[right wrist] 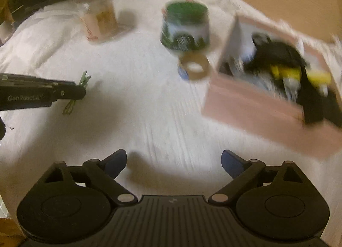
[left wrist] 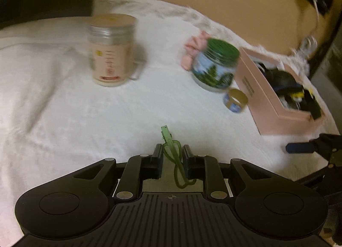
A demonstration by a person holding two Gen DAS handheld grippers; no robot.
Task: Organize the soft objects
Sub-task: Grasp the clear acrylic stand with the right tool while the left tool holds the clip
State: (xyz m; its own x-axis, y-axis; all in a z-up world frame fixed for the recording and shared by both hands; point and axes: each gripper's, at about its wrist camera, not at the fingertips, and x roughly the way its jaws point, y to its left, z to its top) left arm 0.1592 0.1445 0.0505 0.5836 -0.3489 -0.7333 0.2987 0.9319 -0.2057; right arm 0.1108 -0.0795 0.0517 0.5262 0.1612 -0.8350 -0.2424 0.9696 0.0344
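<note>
**Green strap in transit to box**

Left gripper [left wrist: 171, 157] clenched on a thin green strap [left wrist: 173, 157] — held above the white blanket [left wrist: 64, 97], near-left of the scene. Right gripper [right wrist: 173, 161] spread wide, holding nothing. Pink box [left wrist: 267, 105] sits far right, already part-filled. Likely next — carry right past 2 jars, release over the box.

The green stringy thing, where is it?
The green loop is pinched in the left tongs, above the white blanket, left of the pink box.
</note>
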